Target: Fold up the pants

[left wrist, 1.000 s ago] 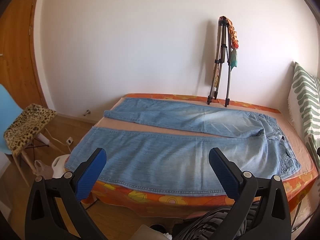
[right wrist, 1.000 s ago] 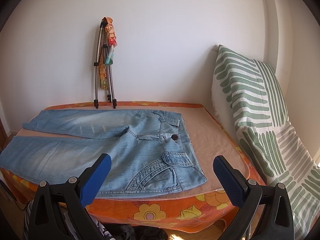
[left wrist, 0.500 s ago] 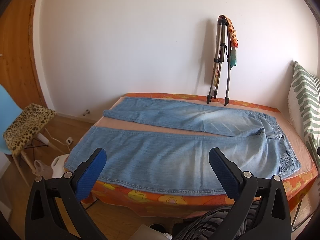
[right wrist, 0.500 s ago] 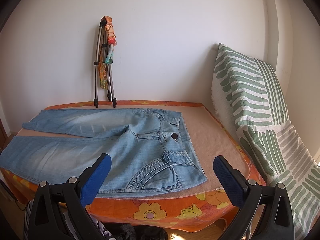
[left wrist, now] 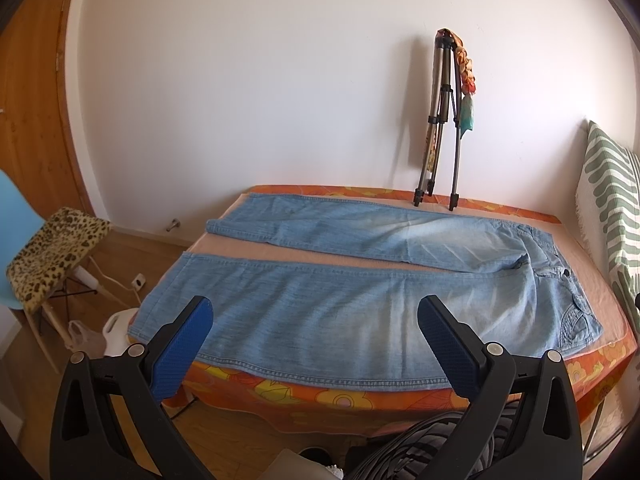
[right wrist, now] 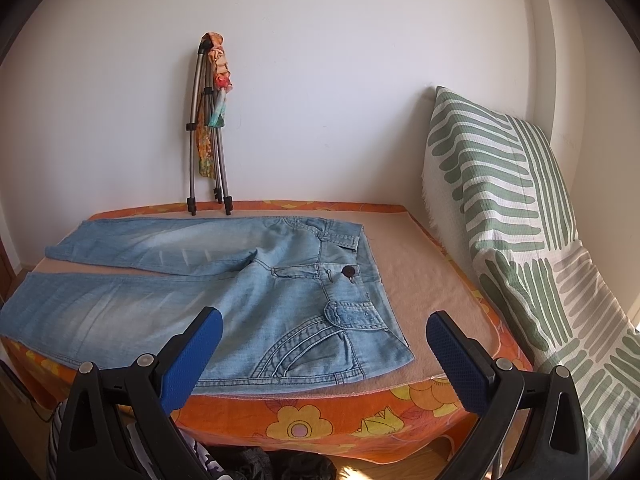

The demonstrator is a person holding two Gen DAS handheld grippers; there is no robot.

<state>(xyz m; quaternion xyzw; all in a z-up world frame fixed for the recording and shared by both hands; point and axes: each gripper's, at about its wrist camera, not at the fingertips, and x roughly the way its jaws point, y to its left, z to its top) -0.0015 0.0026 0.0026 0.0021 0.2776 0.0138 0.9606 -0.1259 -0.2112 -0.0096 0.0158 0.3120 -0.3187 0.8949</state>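
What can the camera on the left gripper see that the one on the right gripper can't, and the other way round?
Only the left wrist view shows the leopard-print stool, the wooden door and the jeans' leg hems. Only the right wrist view shows the dark waist button clearly and most of the green striped cushion. Both show the jeans spread flat on the orange floral bed, the folded tripod, and open blue fingers.

Black frames, blue textured pads [left wrist: 182,346] (silver screws)

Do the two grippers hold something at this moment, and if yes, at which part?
Nothing is held. The left gripper and the right gripper are both open, short of the jeans, which lie flat on the bed.
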